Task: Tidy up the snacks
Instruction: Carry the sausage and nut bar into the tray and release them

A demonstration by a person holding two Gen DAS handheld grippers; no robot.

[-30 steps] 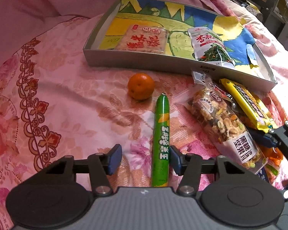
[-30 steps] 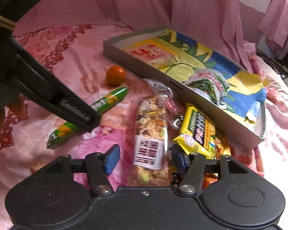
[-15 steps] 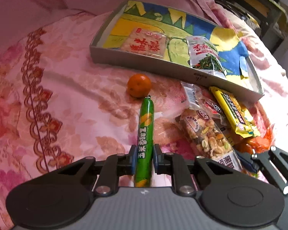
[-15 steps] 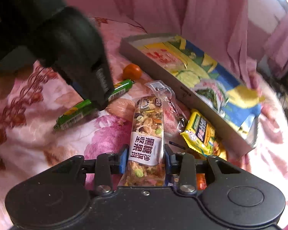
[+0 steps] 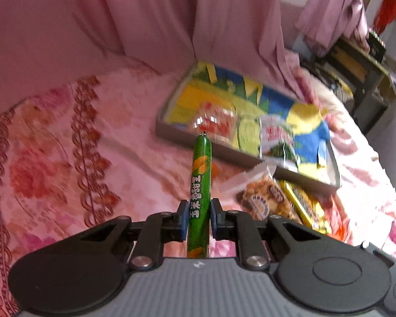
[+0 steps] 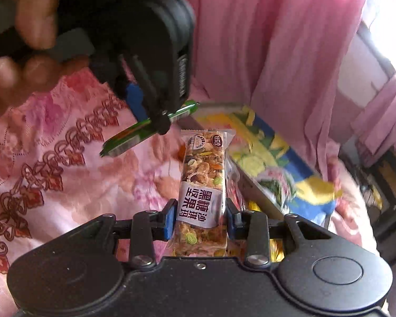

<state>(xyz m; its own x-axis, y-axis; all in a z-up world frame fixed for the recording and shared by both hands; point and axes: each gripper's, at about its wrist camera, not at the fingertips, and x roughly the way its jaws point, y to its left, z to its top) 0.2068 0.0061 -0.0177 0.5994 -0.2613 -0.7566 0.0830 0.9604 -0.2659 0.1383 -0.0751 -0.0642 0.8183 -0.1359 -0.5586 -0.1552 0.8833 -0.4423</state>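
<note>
My left gripper (image 5: 198, 219) is shut on a green corn sausage stick (image 5: 199, 192) and holds it in the air above the pink bedspread; the stick also shows in the right wrist view (image 6: 134, 137). My right gripper (image 6: 200, 219) is shut on a nut bar packet (image 6: 203, 185), lifted off the bed. The shallow grey tray (image 5: 213, 148) with a yellow, green and blue lining lies ahead, holding a red-printed packet (image 5: 216, 124) and a green-and-white packet (image 5: 277, 140).
A second nut packet (image 5: 266, 198) and a yellow wrapped bar (image 5: 303, 206) lie on the bedspread beside the tray's near wall. Pink curtains hang behind. A dark shelf unit (image 5: 361, 79) stands at far right. The person's hand (image 6: 26, 52) holds the left gripper.
Both grippers closed on their snacks and lifted them off the bed. The views tilted up toward the tray and curtains.
</note>
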